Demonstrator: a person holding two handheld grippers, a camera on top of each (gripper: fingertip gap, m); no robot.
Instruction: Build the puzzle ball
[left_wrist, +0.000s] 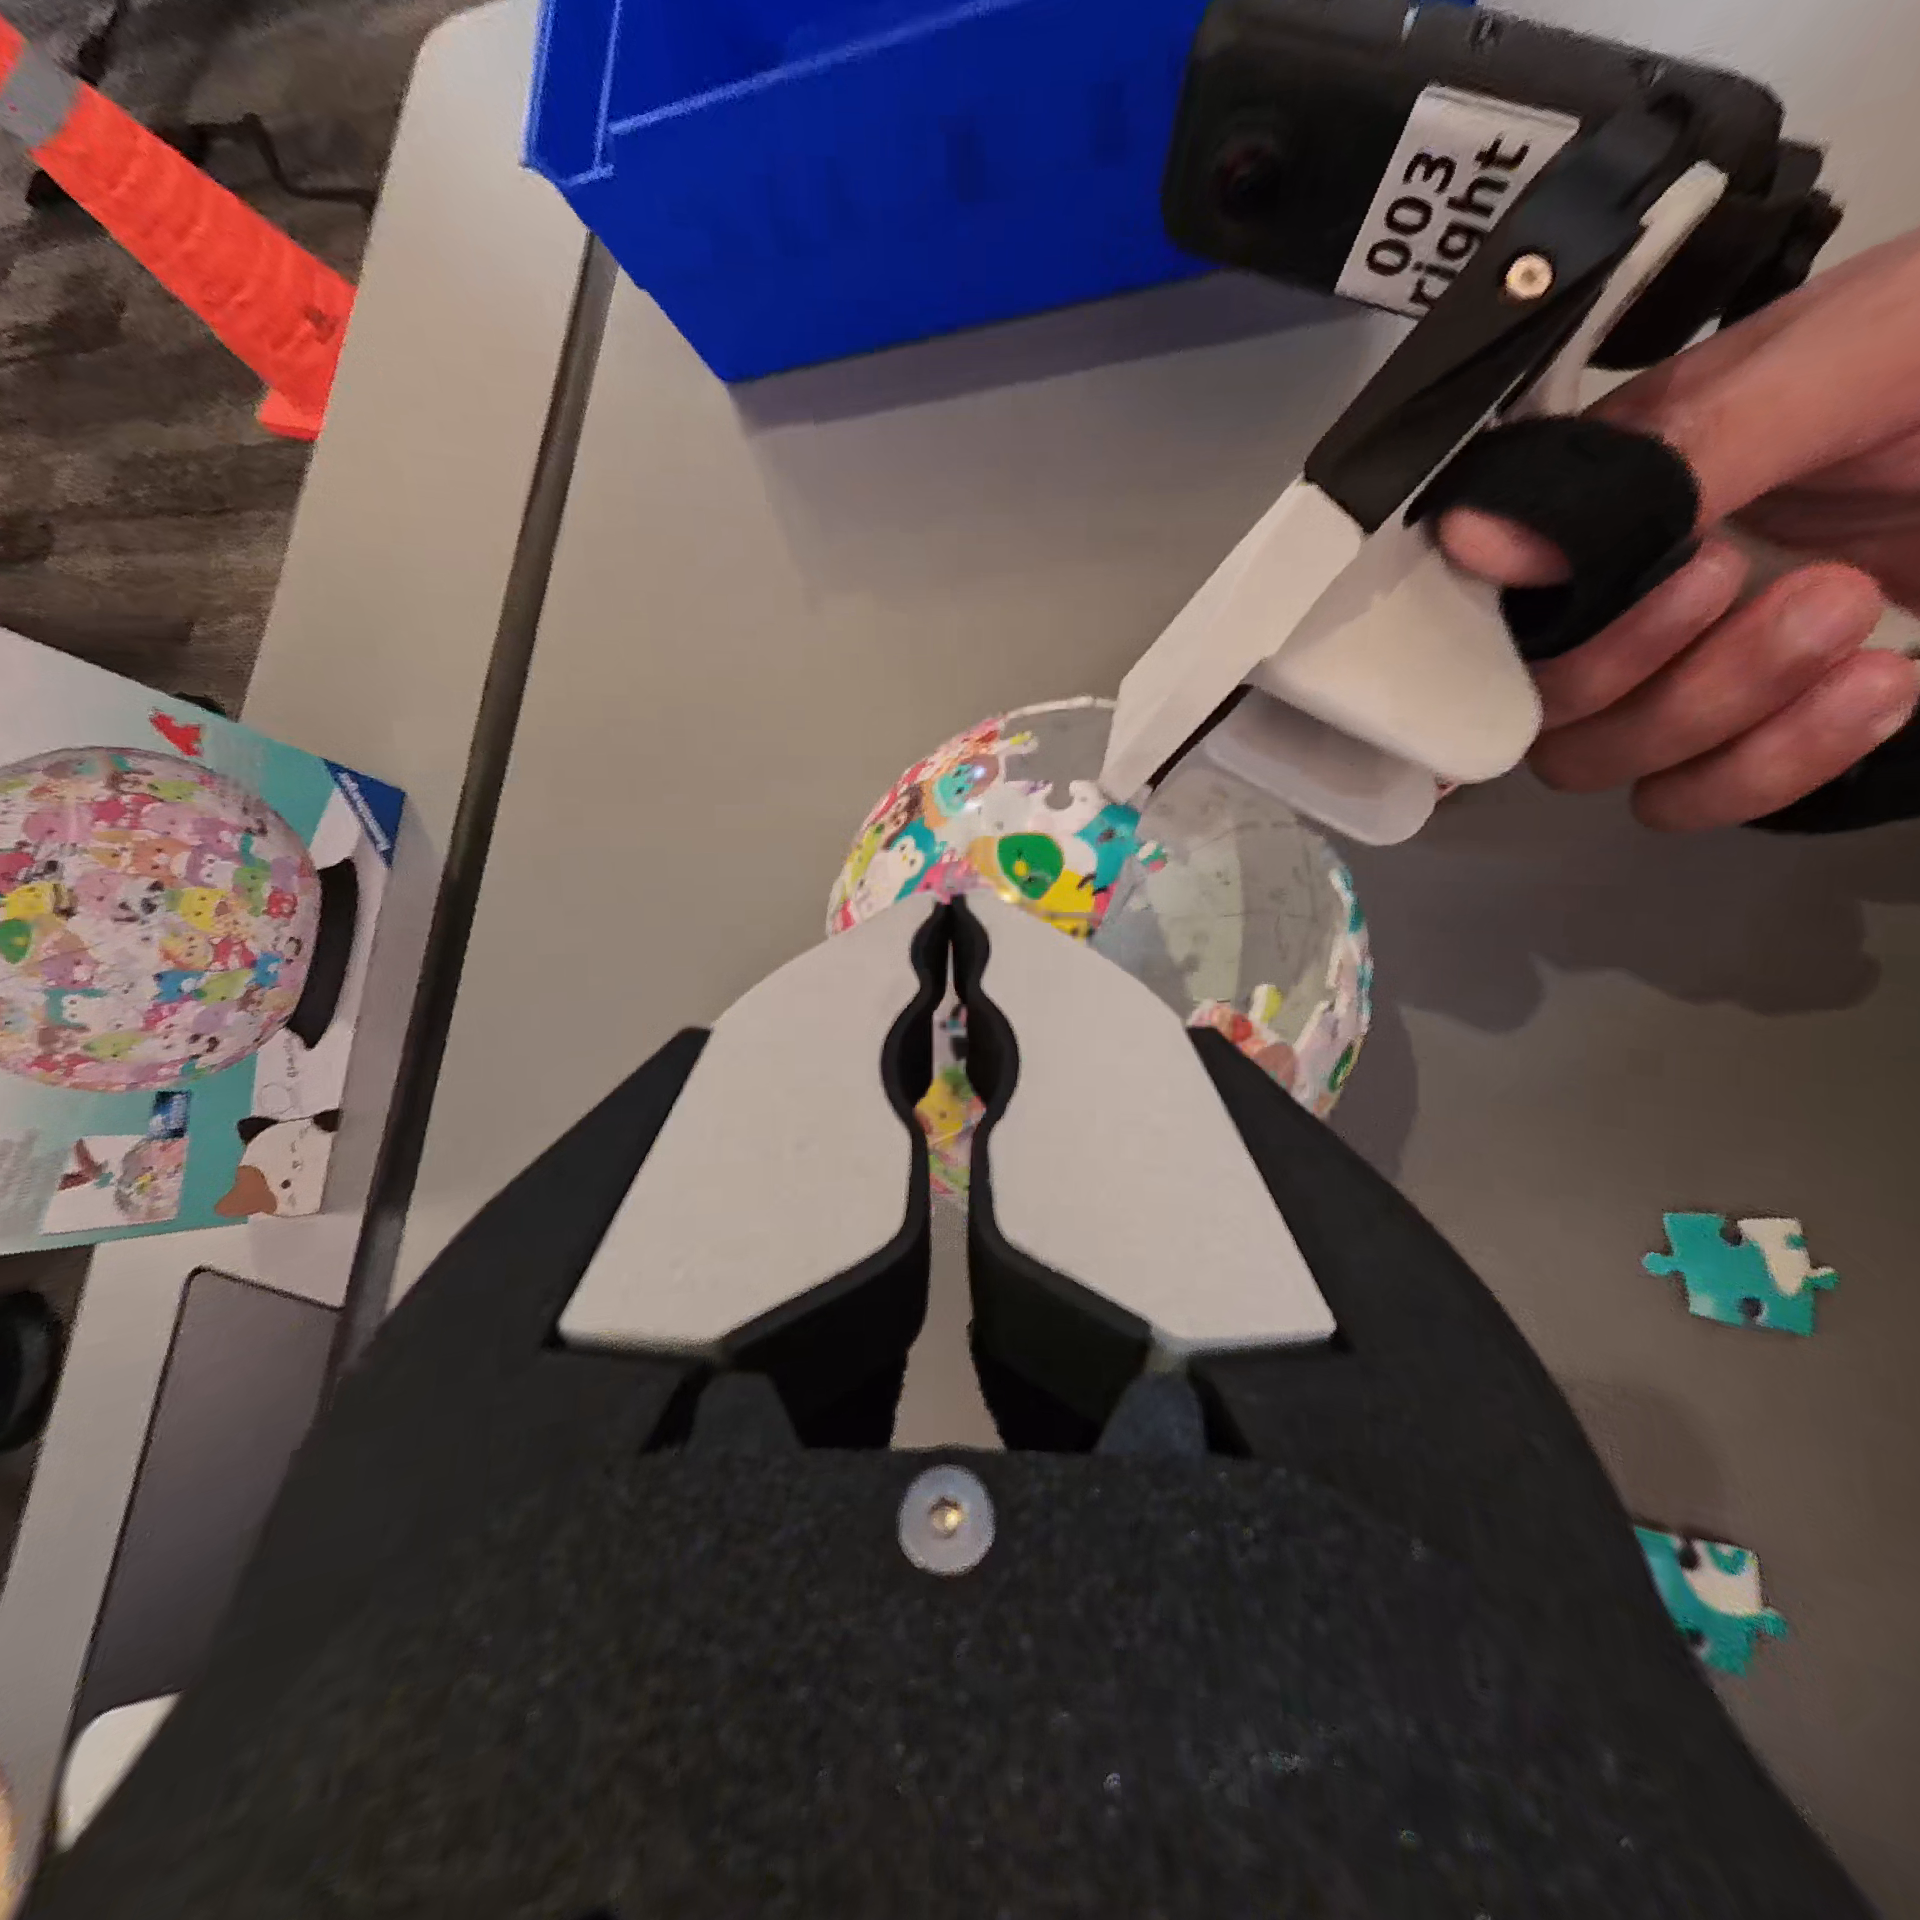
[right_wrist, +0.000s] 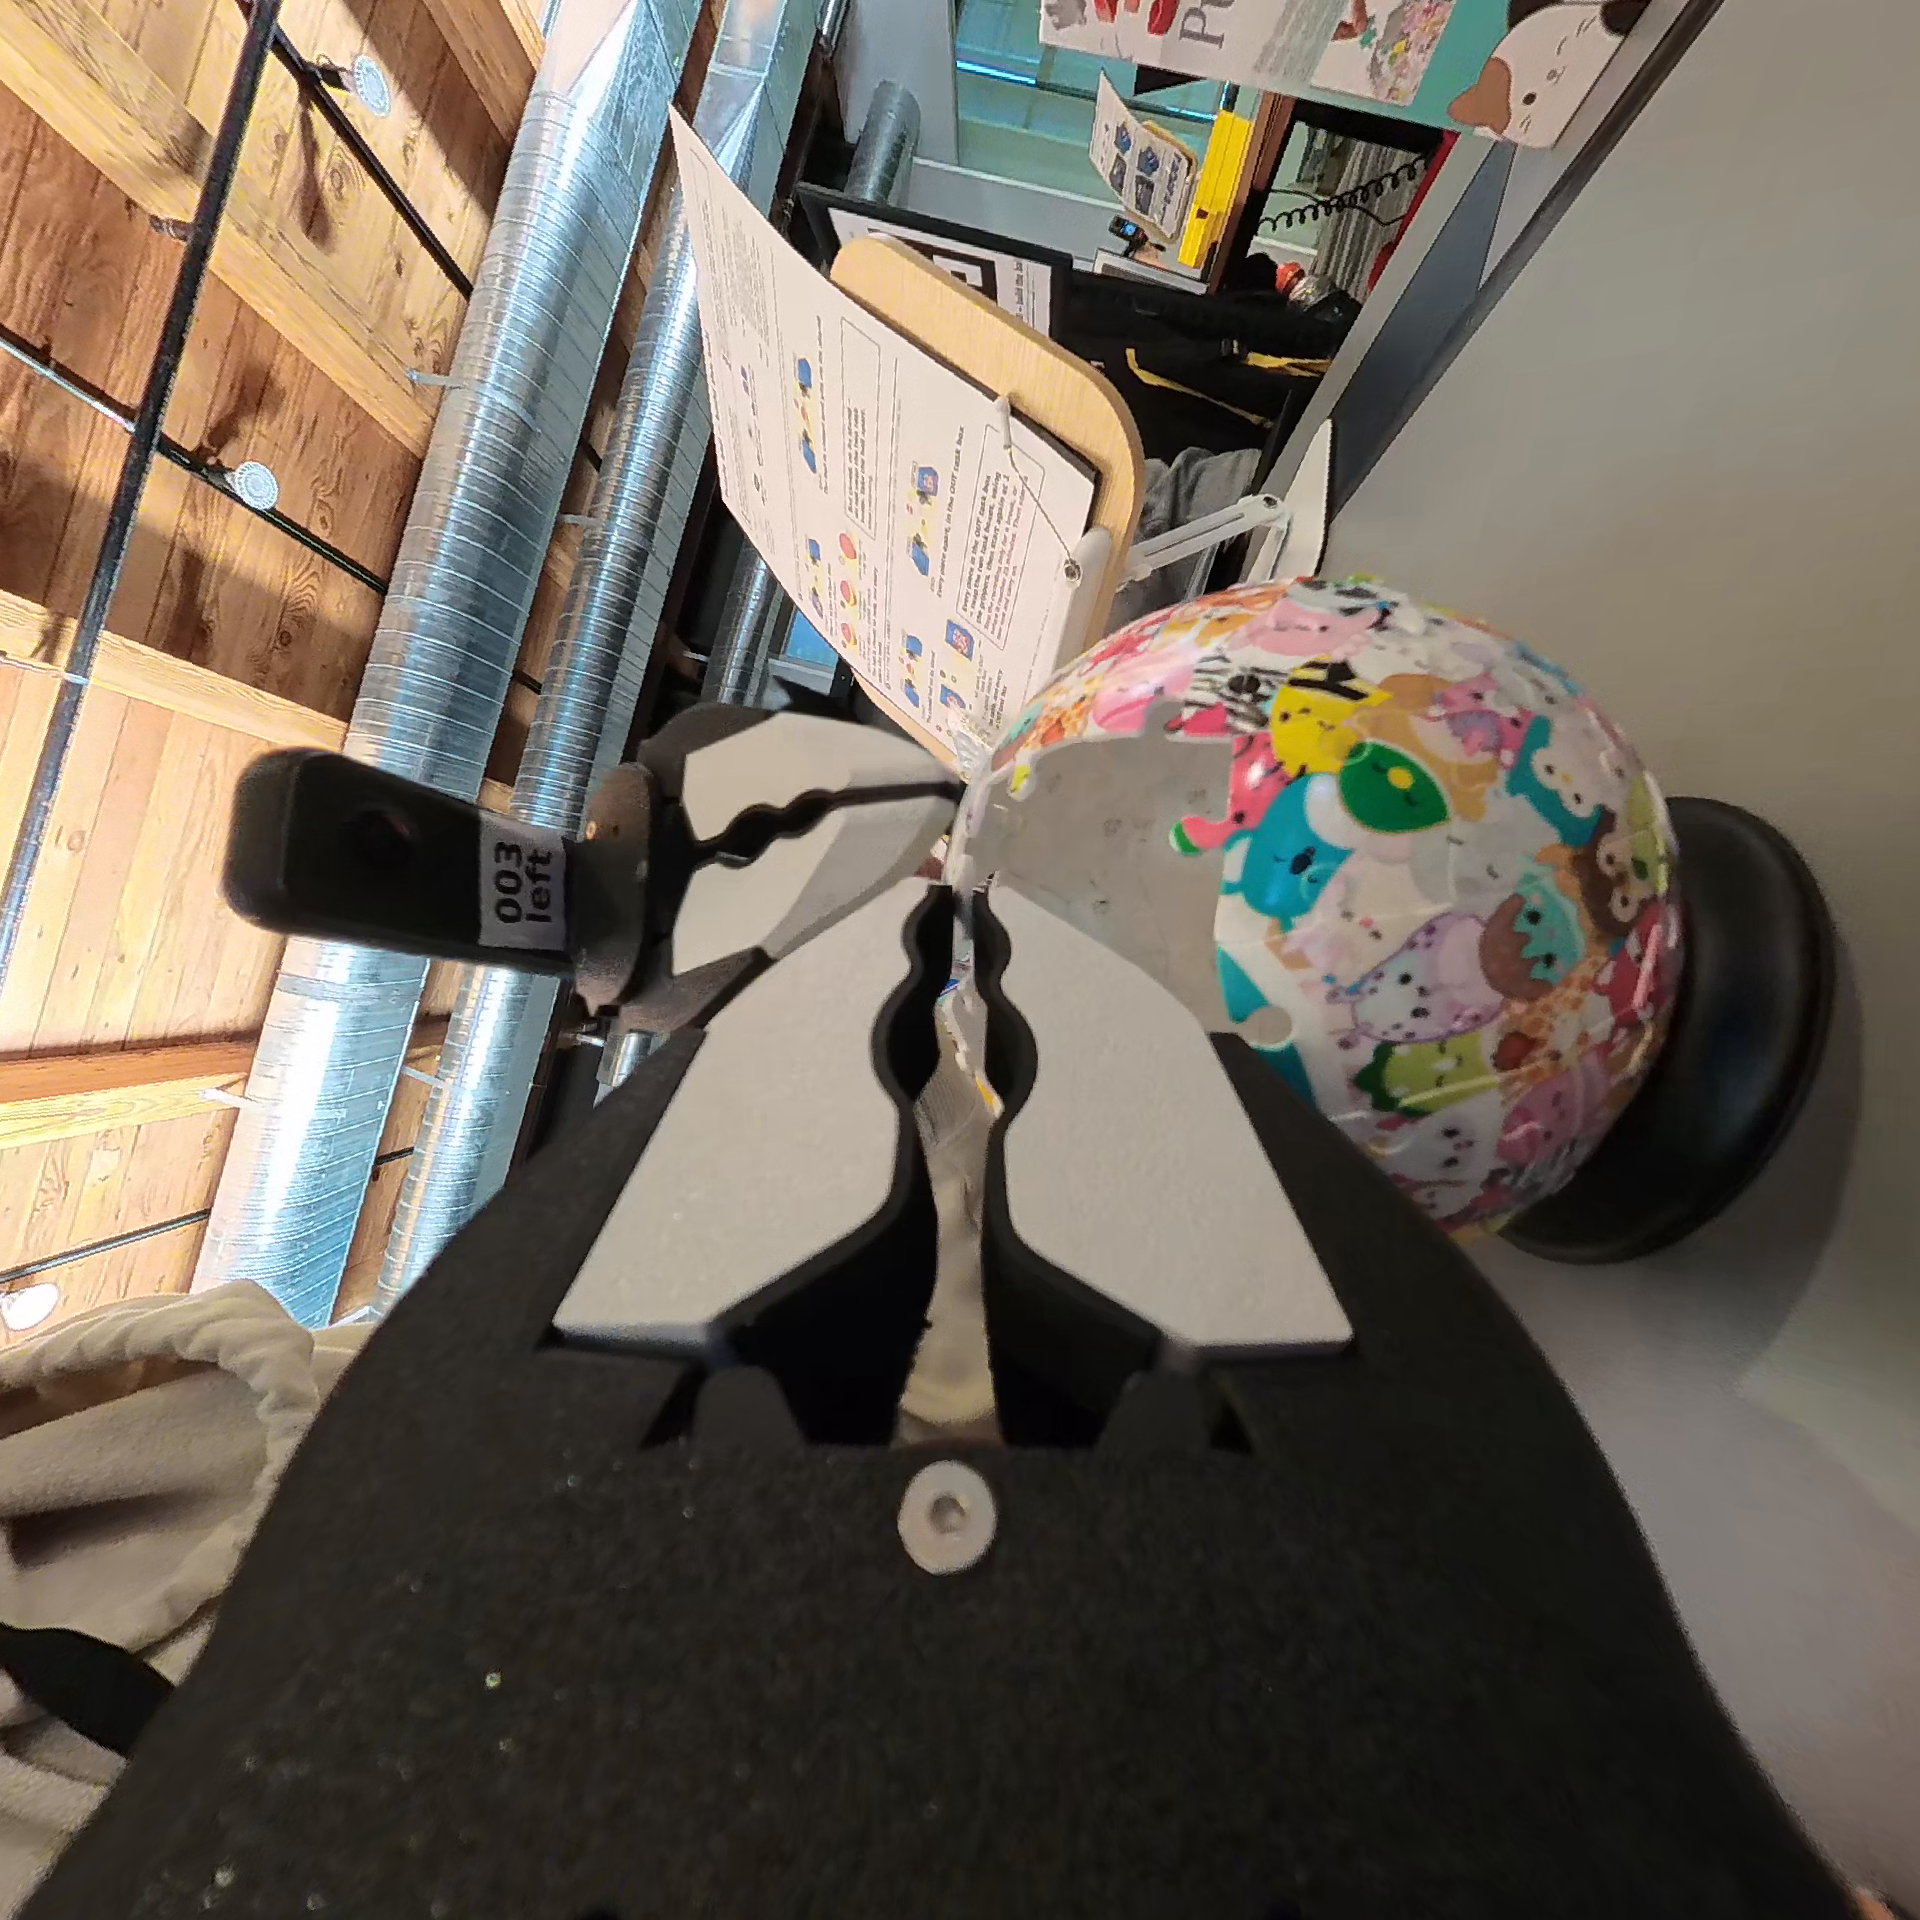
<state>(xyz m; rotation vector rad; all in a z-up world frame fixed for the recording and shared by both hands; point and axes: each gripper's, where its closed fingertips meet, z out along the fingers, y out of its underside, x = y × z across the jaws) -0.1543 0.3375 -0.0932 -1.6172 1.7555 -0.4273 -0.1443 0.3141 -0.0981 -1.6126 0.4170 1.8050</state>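
While both my left gripper (left_wrist: 948, 914) and right gripper (right_wrist: 951, 902) pinch the puzzle ball (right_wrist: 1455, 904) rim, jaws nearly closed, I'm seating a piece; next, press gently.

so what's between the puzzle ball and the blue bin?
Left wrist view: bare grey table between the puzzle ball and the blue bin; nothing lies there.

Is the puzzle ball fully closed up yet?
No: the right wrist view shows the puzzle ball on its black stand with an open gap exposing the pale inner faces of pieces.
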